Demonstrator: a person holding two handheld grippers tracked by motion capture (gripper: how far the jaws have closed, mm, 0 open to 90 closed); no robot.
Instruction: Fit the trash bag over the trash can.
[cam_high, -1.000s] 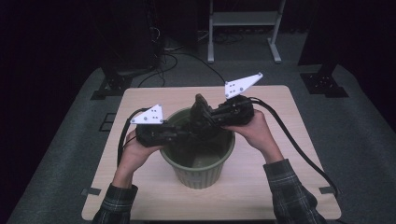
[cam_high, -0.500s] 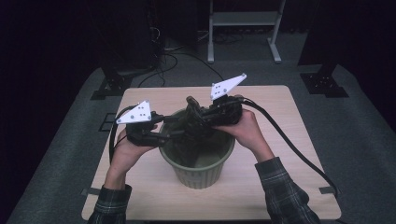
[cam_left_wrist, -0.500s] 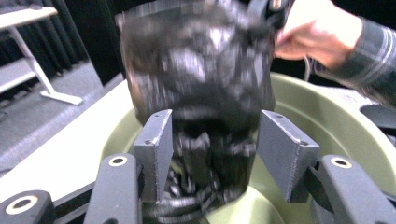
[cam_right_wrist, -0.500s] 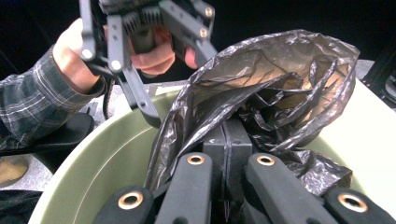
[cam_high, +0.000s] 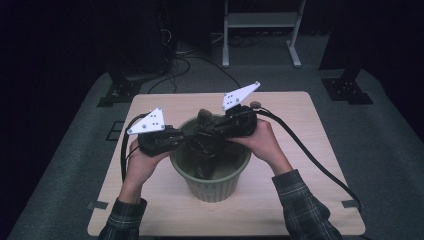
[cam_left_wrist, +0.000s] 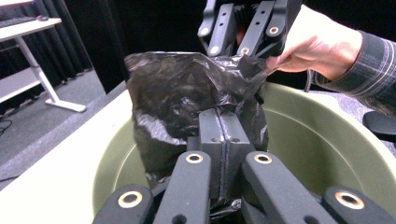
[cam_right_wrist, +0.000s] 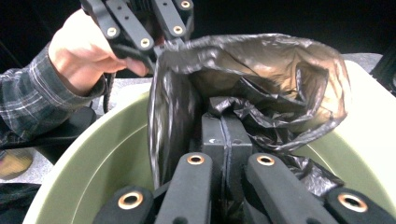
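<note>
Bag (cam_left_wrist: 187, 98) of black plastic stretched between both clamped hand-held grippers above bin (cam_high: 210, 187).

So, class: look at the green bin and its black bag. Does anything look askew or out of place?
Yes. The black bin bag is bunched and crumpled above the green bin, not spread over its rim. Both the left gripper and right gripper pinch it.

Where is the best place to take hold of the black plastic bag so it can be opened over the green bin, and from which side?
Probably the bag's thin top edge, taken from two opposite sides above the green bin. The film is limp and crumpled, so only an edge fits flat between pads. The left claw and right claw are both shut on that film, facing each other across the bin's mouth.
</note>
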